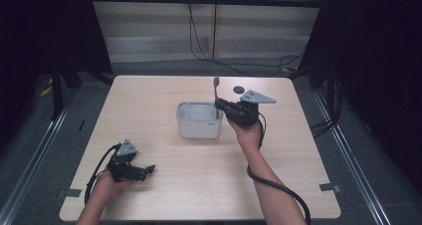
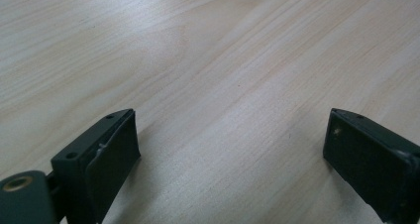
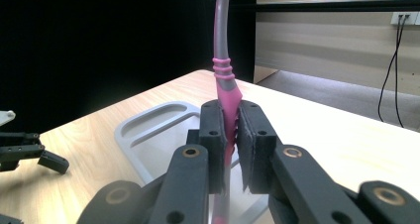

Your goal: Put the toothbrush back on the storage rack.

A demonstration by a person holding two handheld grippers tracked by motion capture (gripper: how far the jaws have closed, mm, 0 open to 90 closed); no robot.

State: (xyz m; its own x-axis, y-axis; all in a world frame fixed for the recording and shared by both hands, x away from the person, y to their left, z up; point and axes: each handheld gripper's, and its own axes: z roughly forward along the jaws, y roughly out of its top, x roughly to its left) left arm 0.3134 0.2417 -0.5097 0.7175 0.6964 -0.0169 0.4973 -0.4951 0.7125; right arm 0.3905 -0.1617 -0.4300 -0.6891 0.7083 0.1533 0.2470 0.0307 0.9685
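Your right claw is pinching a pink and grey toothbrush by the pink part of its handle, and in the right gripper view both black pads are pressed flat against that handle from either side. The toothbrush stands upright, its head pointing up and its lower end reaching down toward the near right corner of a grey rectangular holder. Whether the tip touches the holder's inside or hangs just above it is hard to tell from these angles. The holder sits near the middle of the pale wooden counter, with your right hand just beside its right wall. In the right gripper view the holder shows an oblong opening along its far edge. A small dark round object lies on the counter behind your right claw, too small to identify. Your left claw rests low over the front left part of the counter, well apart from the holder, held by your left hand. In the left gripper view its jaws are spread wide with nothing but bare wood between them.
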